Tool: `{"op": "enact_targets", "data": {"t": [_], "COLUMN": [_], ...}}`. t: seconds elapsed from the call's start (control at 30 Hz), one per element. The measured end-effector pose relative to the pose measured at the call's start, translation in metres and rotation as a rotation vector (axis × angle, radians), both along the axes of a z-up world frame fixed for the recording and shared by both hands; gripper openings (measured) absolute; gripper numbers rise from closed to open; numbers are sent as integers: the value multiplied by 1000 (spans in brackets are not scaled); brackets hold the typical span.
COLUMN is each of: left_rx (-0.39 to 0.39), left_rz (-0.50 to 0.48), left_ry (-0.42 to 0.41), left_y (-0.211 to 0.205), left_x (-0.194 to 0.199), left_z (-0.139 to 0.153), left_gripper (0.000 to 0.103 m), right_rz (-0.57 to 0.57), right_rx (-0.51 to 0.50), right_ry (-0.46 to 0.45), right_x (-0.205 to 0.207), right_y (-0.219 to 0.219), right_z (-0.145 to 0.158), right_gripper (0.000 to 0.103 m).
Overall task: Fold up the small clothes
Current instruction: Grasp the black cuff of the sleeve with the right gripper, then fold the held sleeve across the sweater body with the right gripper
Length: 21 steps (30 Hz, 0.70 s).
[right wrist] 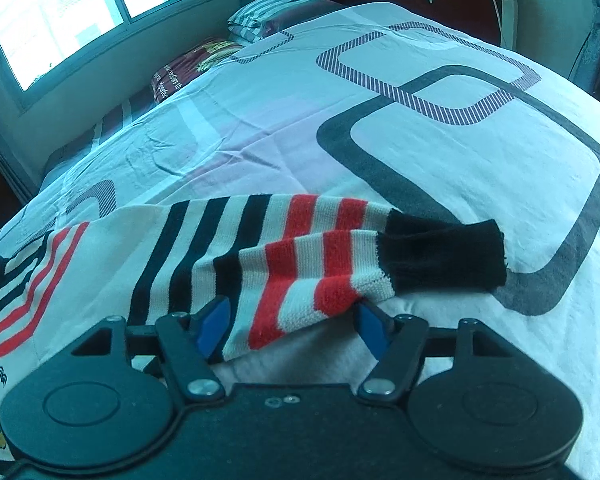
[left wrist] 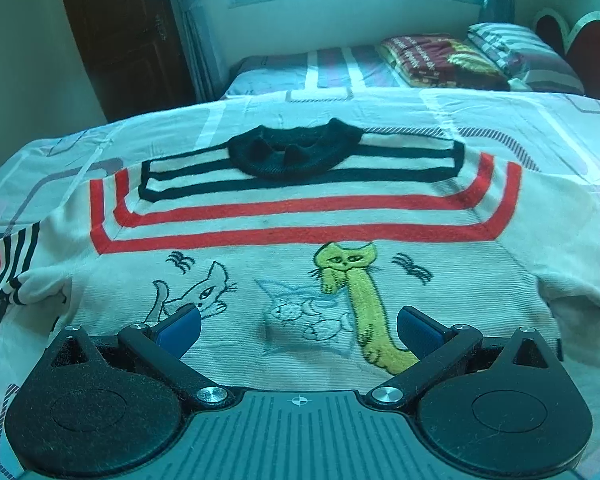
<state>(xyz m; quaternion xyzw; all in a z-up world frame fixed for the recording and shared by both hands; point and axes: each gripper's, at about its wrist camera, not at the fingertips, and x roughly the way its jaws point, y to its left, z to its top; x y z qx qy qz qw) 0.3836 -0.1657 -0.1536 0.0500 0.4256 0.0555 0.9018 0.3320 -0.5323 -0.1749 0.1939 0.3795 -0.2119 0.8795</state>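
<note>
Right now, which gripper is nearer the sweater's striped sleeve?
Right. The right gripper has the striped sleeve between its jaws; the left gripper hangs over the sweater's cat pictures.

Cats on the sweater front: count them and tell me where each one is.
3. A grey cat sits at the left, a pale blue cat in the middle, and a yellow cat at the right. The hand-held gripper may hide more below.

The left matte black plastic two-finger gripper (left wrist: 298,326) carries blue ribbed pads on angled black arms joined by silver screws, with round black discs either side of a grey ridged plate marked by a small crosshair. The right matte black plastic two-finger gripper (right wrist: 292,330) matches it, its dark plate bearing two small screws.
</note>
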Motion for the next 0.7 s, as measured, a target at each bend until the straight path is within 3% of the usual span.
{"op": "enact_targets", "data": {"t": [0.27, 0.4, 0.57, 0.7], "left_rx": [11, -14, -19, -24], "left_rz": [25, 27, 51, 87], "left_ry": [40, 30, 25, 7], "left_y": [4, 12, 34, 62], "left_x": [21, 20, 19, 16], "left_z": [-5, -2, 5, 14], "left_gripper": [103, 103, 103, 103], "right_rz": [-6, 25, 217, 442], "right_rx": [-89, -111, -139, -147], "right_ry": [-36, -105, -212, -261], "right_x": [7, 11, 34, 60], "right_y": [-2, 5, 62, 148], "right_z": [2, 14, 44, 61], "right_gripper": [20, 11, 9, 9]}}
